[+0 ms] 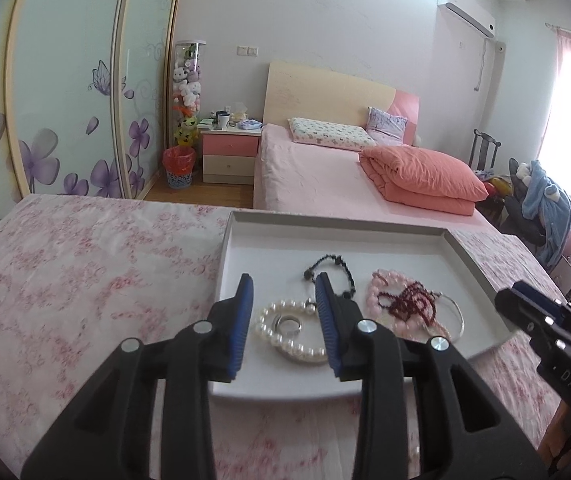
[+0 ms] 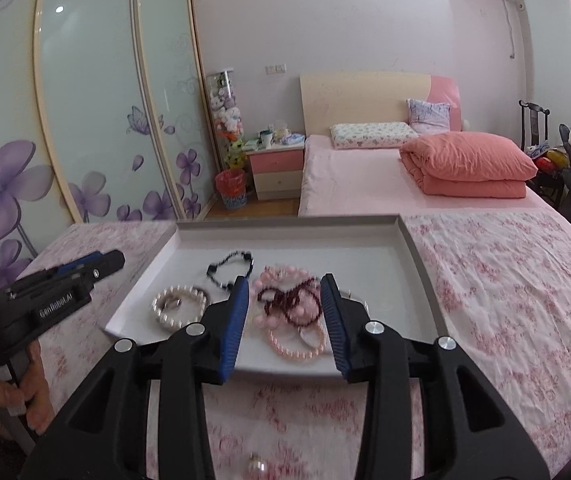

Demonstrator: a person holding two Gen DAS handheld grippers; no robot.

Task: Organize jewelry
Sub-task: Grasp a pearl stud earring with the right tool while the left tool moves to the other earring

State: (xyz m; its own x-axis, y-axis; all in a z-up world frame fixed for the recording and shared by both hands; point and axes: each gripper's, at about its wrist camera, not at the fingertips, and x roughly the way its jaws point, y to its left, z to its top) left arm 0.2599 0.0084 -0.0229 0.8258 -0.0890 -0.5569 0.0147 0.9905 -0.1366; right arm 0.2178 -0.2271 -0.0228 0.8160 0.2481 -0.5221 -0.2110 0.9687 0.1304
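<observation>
Left gripper [image 1: 283,292]: jaws spread, nothing between the pads. The pearl bracelet [image 1: 285,330] lies flat in the tray [image 1: 481,272] just under and ahead of the tips, a metal ring [image 1: 290,325] inside its loop. The loop's longer axis runs roughly from near to far along the gripper's line.

Beyond the tips lies the black bracelet [image 1: 331,270], a loose loop stretched crosswise.

Right gripper [image 2: 285,292]: jaws spread, gripping nothing. The pink beads [image 2: 285,320] lie framed between its fingers, with a dark red strand [image 2: 289,298] tangled across them; direction of that heap cannot be told. A silver bangle [image 1: 455,308] edges the heap on its right.

The tray is shallow, white, with a grey rim, long side crosswise to both grippers. It rests on a pink floral cloth [image 1: 85,280].

A hand [image 2: 13,396] grips the left tool's handle.

Room beyond: a pink bed [image 1: 317,176] with a folded coral quilt [image 1: 421,180], a nightstand [image 1: 229,156], a flower-printed wardrobe [image 1: 65,112] to the left and an air conditioner [image 1: 467,10] high on the wall.
</observation>
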